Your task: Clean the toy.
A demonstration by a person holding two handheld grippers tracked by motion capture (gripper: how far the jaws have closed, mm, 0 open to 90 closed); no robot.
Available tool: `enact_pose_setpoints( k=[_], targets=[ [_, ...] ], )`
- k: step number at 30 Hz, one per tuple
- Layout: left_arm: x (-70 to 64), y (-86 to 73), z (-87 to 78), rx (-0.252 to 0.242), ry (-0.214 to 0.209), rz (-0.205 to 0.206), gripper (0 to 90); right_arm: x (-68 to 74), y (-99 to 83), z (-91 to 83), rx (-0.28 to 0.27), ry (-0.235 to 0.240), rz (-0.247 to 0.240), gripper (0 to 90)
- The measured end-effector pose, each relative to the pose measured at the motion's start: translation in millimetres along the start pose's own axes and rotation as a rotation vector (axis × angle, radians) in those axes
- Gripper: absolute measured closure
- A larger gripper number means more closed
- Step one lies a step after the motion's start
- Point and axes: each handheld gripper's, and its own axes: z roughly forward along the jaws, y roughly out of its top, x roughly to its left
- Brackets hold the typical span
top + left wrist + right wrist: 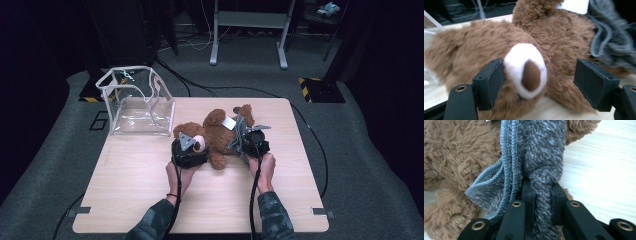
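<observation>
Both grippers black: left gripper [189, 150] carries a grey three-cornered plate, right gripper [253, 141] too. Blocky black jaw pads, brass-ringed screw holes on the linkage behind them. Black cable trails rearward off each. Sleeves dark camouflage-patterned; thin dark wristband, left wrist.

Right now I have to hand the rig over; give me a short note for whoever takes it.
Left claw: open, jaws either side of the teddy bear's white snout, not closed on it.
Right claw: shut on the grey cloth at the bear's body.
Bear lies on the wooden table; clear bag stands open at the far left corner.
Done: cloth gripped.
Left, probably: grip the bear, finish with the cloth; whether it goes on or off I can't tell.
</observation>
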Motion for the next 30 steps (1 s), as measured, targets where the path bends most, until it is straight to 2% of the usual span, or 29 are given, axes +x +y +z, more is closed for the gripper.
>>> enact_pose_setpoints(
  k=[5,8,10,11,12,14,17,22,25,28,29,30],
  targets=[
    [-5.3,0.8,19.0,0.015,0.138,0.062,25.8,-0.3,-0.7,-0.3,0.001,0.020,0.014,78.0],
    [-4.0,1.1,26.5,0.015,0.198,0.091,30.8,1.1,-1.7,-0.6,-0.003,0.027,0.012,78.0],
    [-1.6,0.7,29.6,0.010,0.221,0.087,37.6,1.3,-2.3,-0.6,-0.006,0.031,0.010,77.9],
    [-0.2,0.8,31.1,0.008,0.231,0.093,45.8,1.6,-2.4,-0.6,-0.005,0.036,0.009,77.9],
    [2.2,0.7,32.6,0.003,0.231,0.098,45.8,1.6,-2.4,-0.6,-0.005,0.036,0.009,77.9],
    [6.2,0.8,34.7,0.016,0.220,0.102,49.0,1.0,-2.5,-0.7,-0.008,0.040,0.008,77.9],
    [9.3,-0.9,36.9,0.004,0.201,0.102,56.3,0.1,-3.0,-1.0,-0.006,0.050,0.009,77.9],
    [15.1,-0.4,32.0,-0.002,0.142,0.088,65.6,0.0,-3.3,-5.7,-0.021,0.049,0.015,77.8],
    [19.7,-0.8,24.0,-0.005,0.088,0.069,67.1,-0.7,-3.8,-14.3,-0.038,0.051,0.016,77.7],
    [22.2,-1.3,12.2,-0.006,0.031,0.055,67.9,-2.0,-4.0,-22.7,-0.071,0.050,-0.007,77.6],
    [24.2,-1.0,6.8,-0.009,0.005,0.039,68.0,-1.8,-3.8,-25.5,-0.078,0.050,-0.008,77.6],
    [25.8,-0.5,-1.1,-0.007,-0.027,0.041,68.1,-0.5,-2.7,-30.9,-0.092,0.050,-0.019,77.6]
  ],
)
